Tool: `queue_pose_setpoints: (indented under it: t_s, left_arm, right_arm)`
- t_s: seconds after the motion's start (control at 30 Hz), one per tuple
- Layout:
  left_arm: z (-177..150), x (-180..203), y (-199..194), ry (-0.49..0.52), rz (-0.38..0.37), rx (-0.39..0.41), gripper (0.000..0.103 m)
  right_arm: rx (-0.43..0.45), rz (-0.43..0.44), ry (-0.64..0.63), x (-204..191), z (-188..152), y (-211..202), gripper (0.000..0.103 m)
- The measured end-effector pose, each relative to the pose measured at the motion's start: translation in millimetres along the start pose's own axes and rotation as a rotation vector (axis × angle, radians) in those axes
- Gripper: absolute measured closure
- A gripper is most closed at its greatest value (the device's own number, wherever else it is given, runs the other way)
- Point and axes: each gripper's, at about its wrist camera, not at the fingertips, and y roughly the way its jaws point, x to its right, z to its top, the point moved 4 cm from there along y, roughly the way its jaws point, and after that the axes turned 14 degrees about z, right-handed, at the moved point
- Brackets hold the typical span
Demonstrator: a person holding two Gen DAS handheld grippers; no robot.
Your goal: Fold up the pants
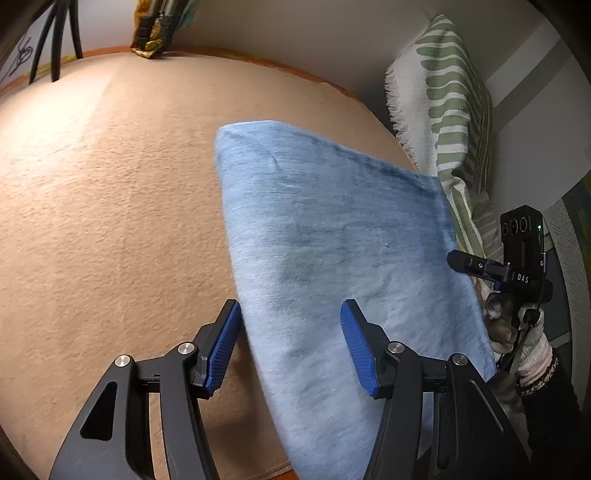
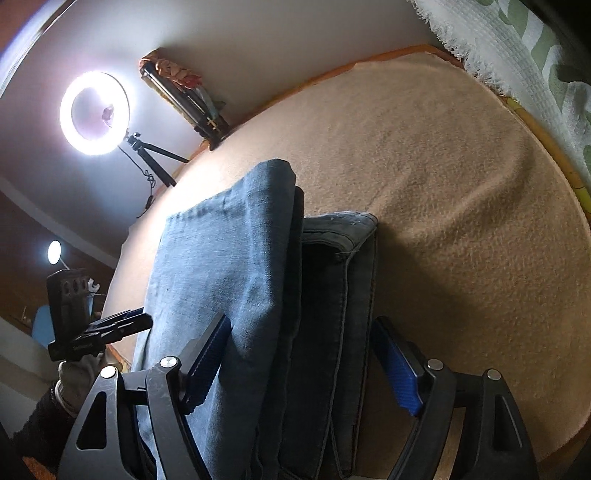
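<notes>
The blue denim pants (image 1: pixel 332 258) lie folded in a thick stack on the tan blanket (image 1: pixel 110 221). In the right wrist view the pants (image 2: pixel 236 280) show several stacked layers with a seamed edge on the right. My left gripper (image 1: pixel 290 343) is open, its blue pads straddling the near left edge of the stack, holding nothing. My right gripper (image 2: pixel 306 365) is open over the near end of the stack. The right gripper also shows in the left wrist view (image 1: pixel 458 260) at the pants' right edge. The left gripper shows in the right wrist view (image 2: pixel 144 321) at the pants' left edge.
A white and green fringed cloth (image 1: pixel 443 110) lies along the blanket's right side. A lit ring light on a tripod (image 2: pixel 95 112) stands beyond the far left edge. A patterned bundle (image 1: pixel 155 29) leans on the back wall. An orange border (image 2: pixel 388 55) edges the blanket.
</notes>
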Motion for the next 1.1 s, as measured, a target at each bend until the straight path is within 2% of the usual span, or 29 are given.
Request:
queue_pose_setpoints:
  t_s: [0.03,0.07,0.27,0.3,0.33,0.4,0.53,0.6,0.67,0.73,0.8,0.93,1.0,1.03,1.07,1.1]
  left_arm:
    - [0.3,1.6,0.7,0.004,-0.006,-0.001,0.048]
    - [0.8,3.4,1.7,0.01,-0.009,-0.003,0.048]
    - [6.1,6.7,5.8,0.014,-0.033,-0.005,0.048]
    - [7.0,6.3,6.2,0.012,-0.041,-0.007,0.048]
    - [8.2,6.9,7.2,0.01,-0.045,-0.009,0.048]
    - [10.5,8.1,8.4,0.005,-0.048,-0.003,0.051]
    - [11.4,9.1,10.5,-0.032,-0.061,-0.003,0.065]
    - [11.6,10.8,10.5,-0.038,-0.065,-0.003,0.072]
    - [12.0,13.4,8.0,-0.041,-0.068,0.008,0.08]
    - [12.8,16.4,3.7,-0.042,-0.062,0.029,0.082]
    - [13.3,19.0,0.7,-0.035,-0.054,0.044,0.083]
    - [12.6,15.9,4.5,-0.057,-0.054,0.039,0.083]
    - [12.7,13.4,9.6,-0.085,-0.063,0.02,0.083]
    - [12.6,12.4,11.0,-0.096,-0.068,0.013,0.082]
    - [12.9,12.0,13.2,-0.104,-0.067,0.007,0.075]
    - [13.0,12.7,15.8,-0.107,-0.065,-0.002,0.073]
  right_arm:
    - [-0.007,0.024,0.007,0.9,-1.8,0.2,0.029]
    - [-0.008,0.04,0.012,1.3,-1.8,1.8,0.03]
    - [0.001,0.049,0.003,-0.4,-4.2,1.8,0.03]
    - [-0.009,0.067,0.006,-2.3,-5.8,4.7,0.036]
    - [-0.031,0.084,0.023,-3.8,-8.4,9.6,0.048]
    - [-0.014,0.053,0.01,-10.2,-9.2,13.4,0.048]
    - [0.005,0.042,0.037,-10.6,-9.6,15.0,0.05]
    - [0.014,0.008,0.033,-12.9,-10.1,15.2,0.058]
    - [0.018,-0.027,0.005,-19.6,-10.1,13.3,0.072]
    - [0.027,-0.064,-0.01,-26.4,-8.6,10.4,0.079]
    - [0.037,-0.093,-0.022,-33.8,-8.5,8.1,0.081]
    - [0.027,-0.111,-0.022,-36.4,-7.5,9.5,0.08]
    - [0.03,-0.07,0.024,-30.0,-7.0,11.3,0.071]
    - [0.033,-0.038,0.038,-27.4,-7.4,14.0,0.058]
    - [0.032,-0.012,0.043,-25.5,-8.6,17.3,0.049]
    - [0.027,0.01,0.037,-24.4,-10.3,22.8,0.046]
